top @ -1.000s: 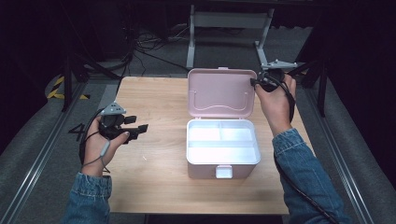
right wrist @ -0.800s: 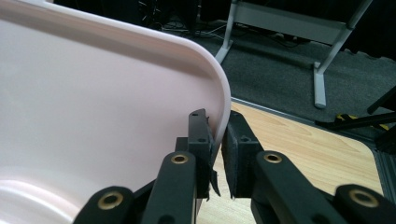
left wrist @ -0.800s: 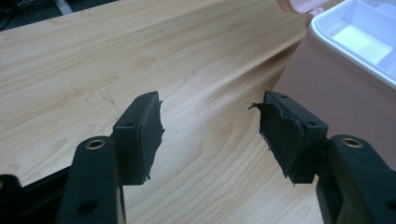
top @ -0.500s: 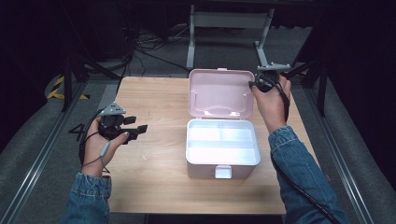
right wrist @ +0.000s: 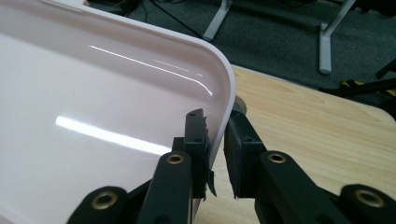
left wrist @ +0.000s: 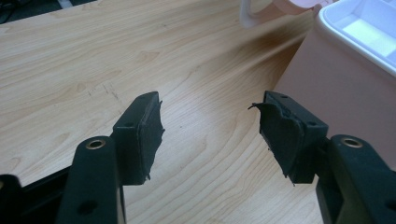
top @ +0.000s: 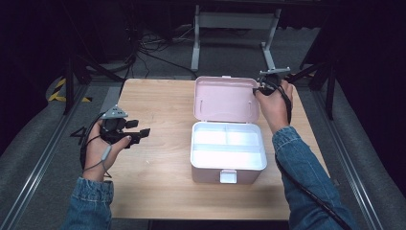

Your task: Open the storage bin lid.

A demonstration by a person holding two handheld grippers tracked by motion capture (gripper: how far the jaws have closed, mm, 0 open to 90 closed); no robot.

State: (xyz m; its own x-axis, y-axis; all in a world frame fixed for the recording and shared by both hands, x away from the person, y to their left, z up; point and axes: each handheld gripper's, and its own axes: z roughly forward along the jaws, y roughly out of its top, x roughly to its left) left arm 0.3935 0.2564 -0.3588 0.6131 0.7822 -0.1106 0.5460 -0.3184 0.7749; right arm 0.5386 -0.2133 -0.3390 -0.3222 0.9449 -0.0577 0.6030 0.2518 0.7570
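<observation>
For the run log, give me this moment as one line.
right gripper: shut on lid rim | left gripper: open, empty, above table | pink box: open

Wooden table (top: 158,100), grey carpet (top: 158,62), dark room, perhaps cables (top: 153,40)

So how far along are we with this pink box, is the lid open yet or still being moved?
Done: the pink box stands unlatched, its lid raised, the white tray inside exposed. In hand: the right gripper pinches the lid's rim at its corner. The left gripper hovers open over the table, holding nothing. Whether the lid goes further back or down can't be told.
</observation>
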